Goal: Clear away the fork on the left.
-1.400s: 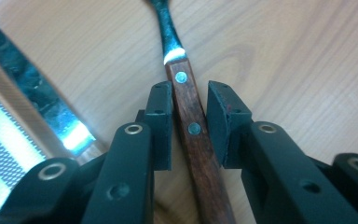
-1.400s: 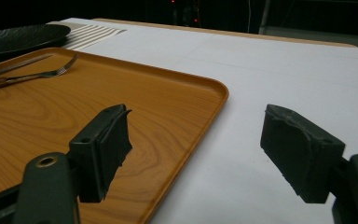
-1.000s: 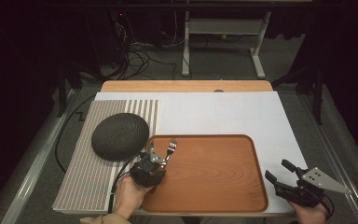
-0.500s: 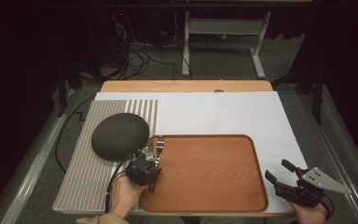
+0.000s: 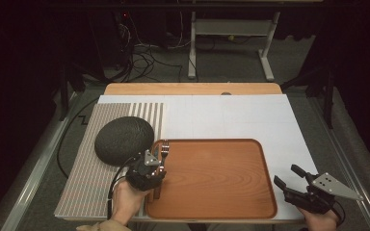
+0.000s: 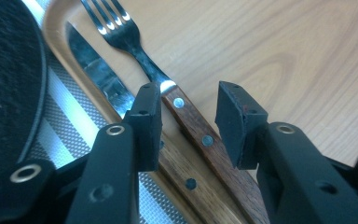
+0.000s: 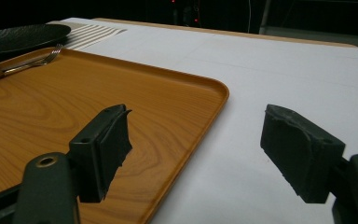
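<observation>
Left gripper part open, fingers just widened and straddling the wood handle of the fork, pads off it, nothing clamped. One finger at the handle's left edge, just over the joint of steel and wood; other finger standing clear to the right above bare tray wood. Fork lying flat inside the left rim of the wooden tray, tines pointing away from the hand. Knife alongside the fork, closer to the rim, blade toward the far side, its own riveted wood handle running under the left finger. Seen from the high view, left gripper low over the tray's near-left corner, fork tines reaching toward the tray's far-left corner. Dark round plate just beyond and left of the gripper, resting on the striped placemat, apparently upside down, edge close to the tray rim.

Right gripper wide open, fingers empty, left pad over the tray's right edge, right pad over white tabletop. In the high view, right gripper at the near-right corner of the tabletop, just off the tray, well apart from the fork.
</observation>
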